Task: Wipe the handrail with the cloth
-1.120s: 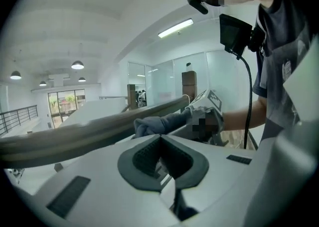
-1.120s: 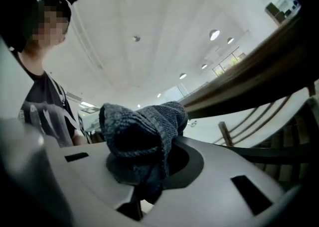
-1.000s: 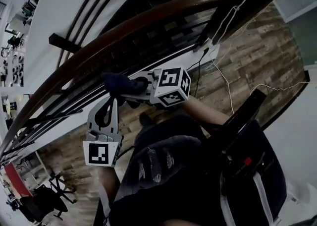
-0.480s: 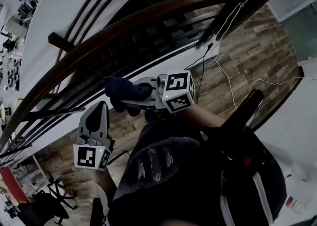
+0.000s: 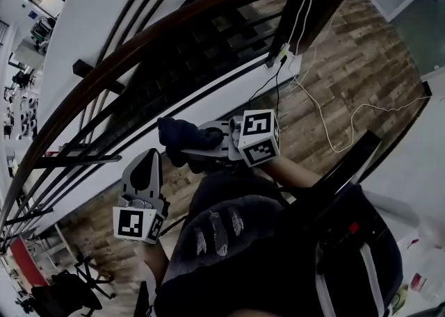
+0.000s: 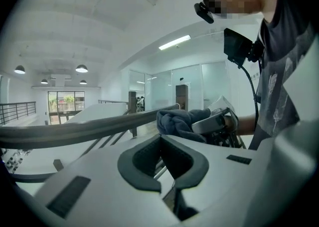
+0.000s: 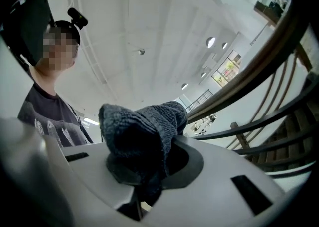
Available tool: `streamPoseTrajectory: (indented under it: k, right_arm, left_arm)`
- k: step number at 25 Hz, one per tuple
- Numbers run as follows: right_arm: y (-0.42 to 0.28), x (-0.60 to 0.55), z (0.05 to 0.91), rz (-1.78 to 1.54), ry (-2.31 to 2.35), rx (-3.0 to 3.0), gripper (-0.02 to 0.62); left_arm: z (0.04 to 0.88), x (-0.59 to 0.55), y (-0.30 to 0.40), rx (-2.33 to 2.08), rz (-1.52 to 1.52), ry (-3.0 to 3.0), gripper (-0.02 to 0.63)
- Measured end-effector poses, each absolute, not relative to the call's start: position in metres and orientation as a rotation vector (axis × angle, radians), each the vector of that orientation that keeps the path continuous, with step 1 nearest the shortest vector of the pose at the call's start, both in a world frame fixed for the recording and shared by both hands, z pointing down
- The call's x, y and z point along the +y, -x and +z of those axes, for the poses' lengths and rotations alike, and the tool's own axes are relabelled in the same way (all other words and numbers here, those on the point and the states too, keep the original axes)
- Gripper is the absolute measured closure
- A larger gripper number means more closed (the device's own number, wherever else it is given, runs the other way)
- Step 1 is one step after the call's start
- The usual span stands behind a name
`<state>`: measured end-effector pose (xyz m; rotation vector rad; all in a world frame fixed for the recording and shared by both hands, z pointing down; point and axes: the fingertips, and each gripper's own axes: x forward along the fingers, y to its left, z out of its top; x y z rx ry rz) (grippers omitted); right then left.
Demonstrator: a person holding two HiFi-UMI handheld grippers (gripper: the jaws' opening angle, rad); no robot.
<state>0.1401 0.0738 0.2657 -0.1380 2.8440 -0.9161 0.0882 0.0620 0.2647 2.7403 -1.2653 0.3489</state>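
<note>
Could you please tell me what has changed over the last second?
The right hand-held gripper, shut on the cloth, has drawn slightly away from the handrail, towards the person. Unchanged: the cloth stays gripped and off the rail; the left hand-held gripper stays low and empty.

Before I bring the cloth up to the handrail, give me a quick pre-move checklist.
1. Dark blue-grey terry cloth clamped in right gripper: ok.
2. Cloth touching curved dark-brown wooden handrail: not ok, gap between them.
3. Left gripper empty, jaws together: ok.
4. Left gripper off the handrail: ok, lower and apart.
5. Dirt on the handrail: cannot tell.
</note>
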Motion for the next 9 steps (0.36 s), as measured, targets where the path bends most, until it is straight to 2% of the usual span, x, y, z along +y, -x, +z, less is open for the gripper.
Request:
streamPoseTrajectory:
  k: [9]
  right_arm:
    - [-0.222, 0.141, 0.308, -1.108, 0.260, 2.730, 0.557]
  left_arm:
    - [0.278, 0.143, -0.180, -1.096, 0.473, -2.778, 0.598]
